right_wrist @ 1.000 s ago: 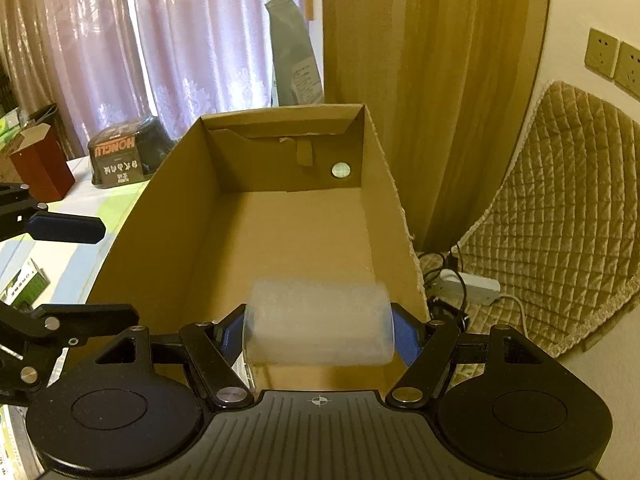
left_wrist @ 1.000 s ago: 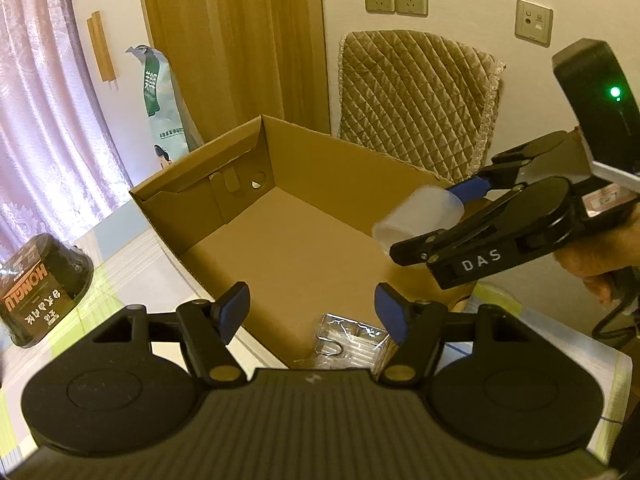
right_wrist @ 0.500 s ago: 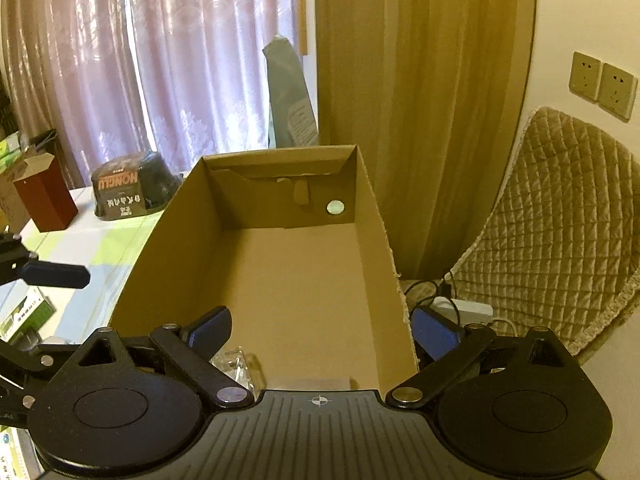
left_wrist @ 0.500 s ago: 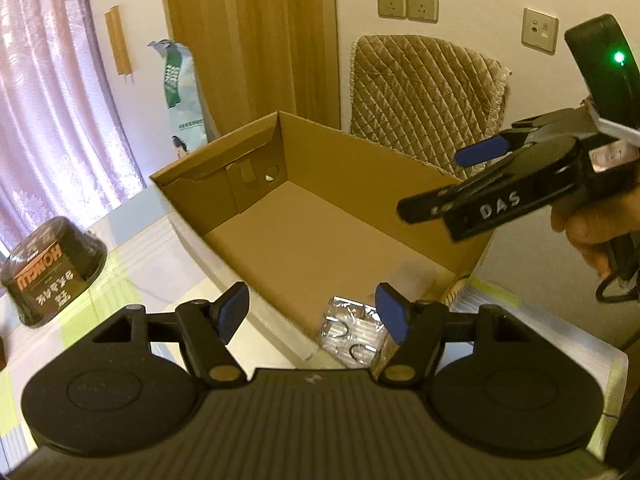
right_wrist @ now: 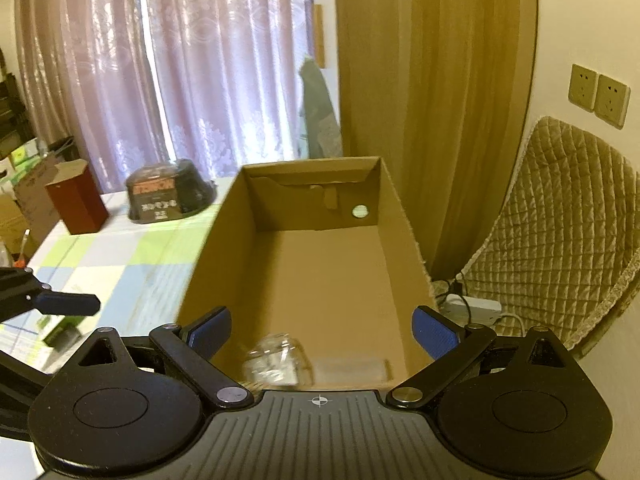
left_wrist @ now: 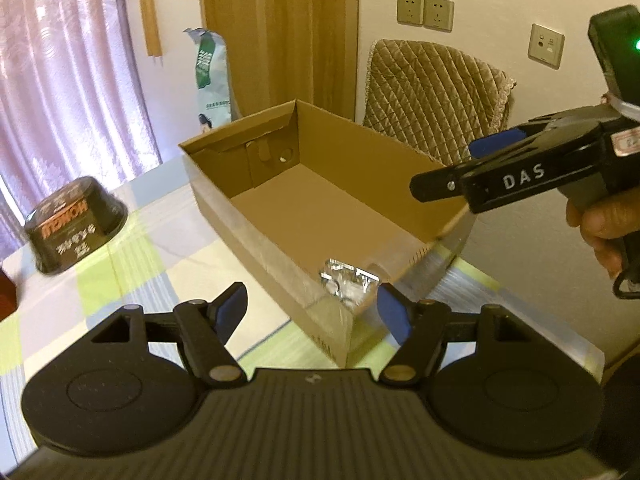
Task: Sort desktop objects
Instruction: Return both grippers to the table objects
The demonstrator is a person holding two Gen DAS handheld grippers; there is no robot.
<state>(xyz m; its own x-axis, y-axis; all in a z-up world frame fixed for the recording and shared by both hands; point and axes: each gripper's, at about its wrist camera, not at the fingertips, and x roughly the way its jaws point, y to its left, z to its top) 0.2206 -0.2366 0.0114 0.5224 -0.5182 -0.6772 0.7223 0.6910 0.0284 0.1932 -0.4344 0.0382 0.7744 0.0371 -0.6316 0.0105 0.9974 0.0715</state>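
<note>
A crinkled packet (left_wrist: 347, 282) lies in the cardboard box (left_wrist: 256, 236) on the table (left_wrist: 132, 264), bowl (left_wrist: 74, 226) to its left.

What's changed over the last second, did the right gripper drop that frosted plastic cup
Yes. The right gripper let go of the frosted cup, which now lies in the cardboard box beside the clear packet; its jaws stand open and empty. The left gripper stayed open, and the black bowl stayed on the table.

Both tools are black plastic. The left gripper (left_wrist: 312, 312) has a ribbed body at the bottom of the frame, two round discs, silver pivot screws and blue-padded fingers (left_wrist: 390, 312). The right gripper (left_wrist: 440, 168), at the right edge, carries white "DAS" lettering, a small sticker, a green light and a bare hand (left_wrist: 608, 228) on its grip.
</note>
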